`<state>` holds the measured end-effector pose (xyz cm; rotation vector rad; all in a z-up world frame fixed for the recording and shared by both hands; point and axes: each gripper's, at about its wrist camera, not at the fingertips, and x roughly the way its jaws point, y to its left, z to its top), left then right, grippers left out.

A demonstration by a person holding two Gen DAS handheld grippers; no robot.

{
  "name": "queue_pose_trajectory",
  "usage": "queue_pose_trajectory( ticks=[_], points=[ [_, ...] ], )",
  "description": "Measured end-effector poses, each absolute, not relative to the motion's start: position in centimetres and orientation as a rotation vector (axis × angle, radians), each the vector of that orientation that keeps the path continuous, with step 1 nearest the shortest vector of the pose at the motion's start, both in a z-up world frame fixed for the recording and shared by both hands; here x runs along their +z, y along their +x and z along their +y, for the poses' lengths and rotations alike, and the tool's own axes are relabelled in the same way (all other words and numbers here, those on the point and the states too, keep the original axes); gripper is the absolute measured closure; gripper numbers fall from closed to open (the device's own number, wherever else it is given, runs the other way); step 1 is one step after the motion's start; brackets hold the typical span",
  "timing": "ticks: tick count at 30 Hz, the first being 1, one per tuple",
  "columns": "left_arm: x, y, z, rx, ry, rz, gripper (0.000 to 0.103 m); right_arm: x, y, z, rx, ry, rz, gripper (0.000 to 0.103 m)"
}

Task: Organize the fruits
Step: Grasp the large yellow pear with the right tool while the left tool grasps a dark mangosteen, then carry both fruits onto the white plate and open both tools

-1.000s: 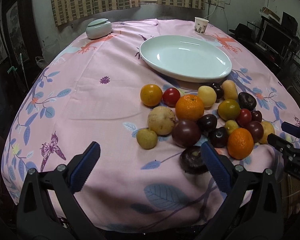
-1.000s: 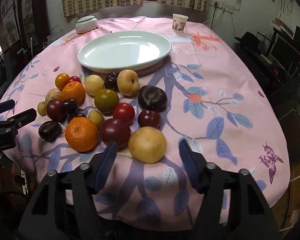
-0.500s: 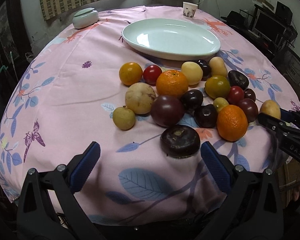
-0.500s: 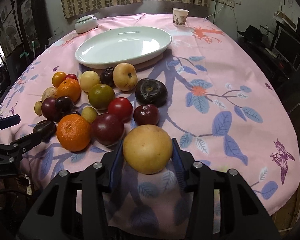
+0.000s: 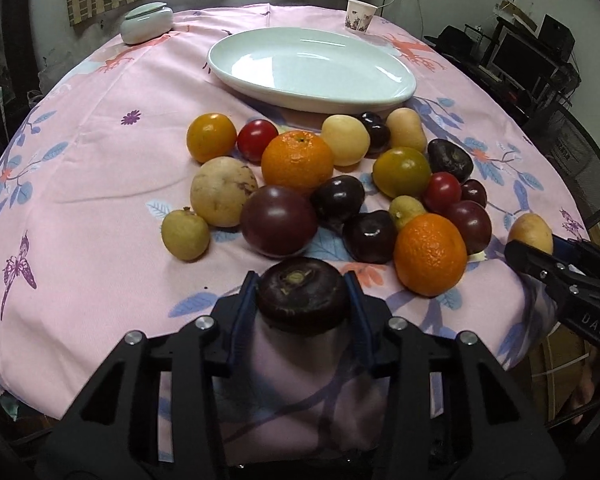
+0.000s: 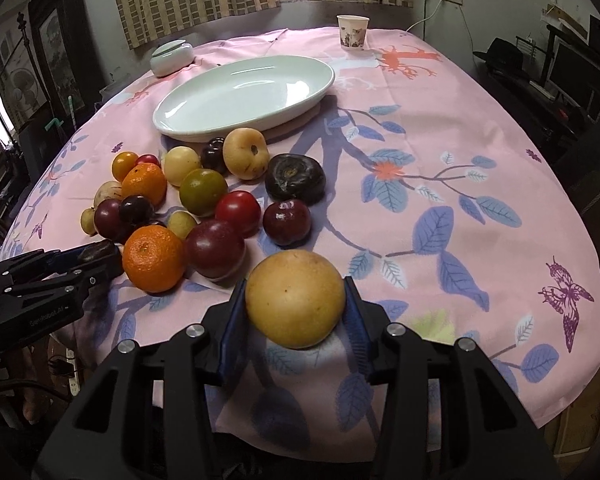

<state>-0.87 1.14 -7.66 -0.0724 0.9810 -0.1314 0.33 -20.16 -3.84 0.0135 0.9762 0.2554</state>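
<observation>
My left gripper is clamped on a dark purple fruit at the near table edge, at 6 o'clock of the fruit pile. Its underside and back are hidden by the blue pads and by bunched pink tablecloth below it, so I cannot tell whether it is lifted off the cloth. What shows is a flattened, near-black dome with a brownish stem scar on top.

My right gripper is closed on a big yellow-tan fruit, also at the near edge, at 5 o'clock of the pile. It is round and smooth with faint speckles; its base is cut off by the cloth and pads. In the left wrist view only a sliver of this fruit shows at 3 o'clock, behind the other tool's black fingers.

The rest of the fruit lies loose between me and the pale oval plate at 12 o'clock: two oranges, one near me and one at the middle, red tomatoes, dark plums, pale yellow ones. Several overlap, so a few small dark ones are hard to tell apart. A lidded white jar sits at 11 o'clock and a paper cup at 1 o'clock, both at the far edge.
</observation>
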Motion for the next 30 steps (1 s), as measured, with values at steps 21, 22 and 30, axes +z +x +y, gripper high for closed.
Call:
queue_pose_trajectory(
  ticks=[21, 22, 30],
  points=[
    [2.1, 16.3, 3.5, -0.184, -0.030, 0.901, 0.059, 4.3, 16.5, -14.7, 0.392, -0.105, 0.844, 0.057],
    [1.9, 18.3, 3.4, -0.175, -0.029, 0.917, 0.059, 4.2, 18.7, -14.2, 0.398, -0.107, 0.861, 0.057],
    [-3.7, 31.4, 3.4, -0.123, -0.075, 1.081, 0.059, -2.7, 31.0, -11.3, 0.450, -0.124, 1.066, 0.057]
  ],
)
